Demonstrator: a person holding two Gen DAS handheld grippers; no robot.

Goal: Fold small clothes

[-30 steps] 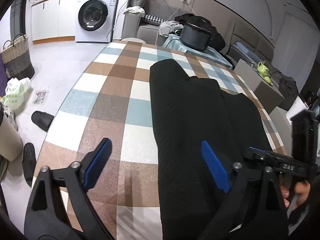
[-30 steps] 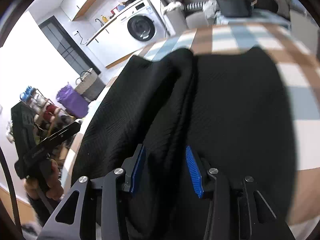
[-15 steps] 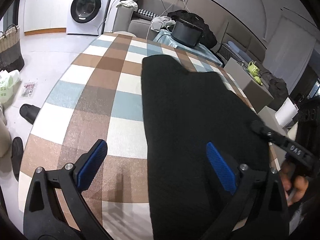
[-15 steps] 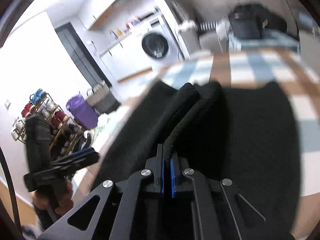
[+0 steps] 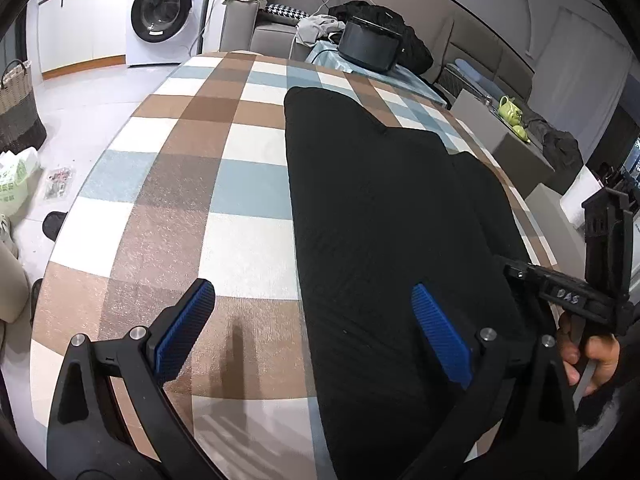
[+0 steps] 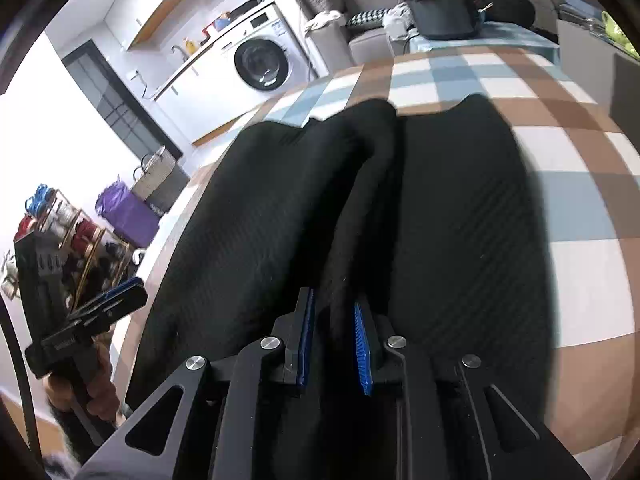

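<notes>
A black garment (image 5: pixel 380 208) lies lengthwise on the checked table (image 5: pixel 192 184). My left gripper (image 5: pixel 312 328) is wide open and empty, low over the table's near end, with its right finger over the garment's left edge. In the right wrist view the garment (image 6: pixel 460 216) has a raised fold running up its middle. My right gripper (image 6: pixel 334 344) has its jaws partly apart, with the fold's near end between the blue pads (image 6: pixel 362 348). The right gripper also shows at the right edge of the left wrist view (image 5: pixel 560 292).
Beyond the table's far end stand a grey sofa (image 5: pixel 276 28) with clothes and a black pot (image 5: pixel 368 44). A washing machine (image 5: pixel 164 12) stands at the back left. A woven basket (image 5: pixel 16 108), a bag and slippers lie on the floor to the left.
My right gripper's jaws were shut on the fold half a second ago and now stand partly apart. The raised fold has come down lower. My left gripper stays open and has barely shifted.
</notes>
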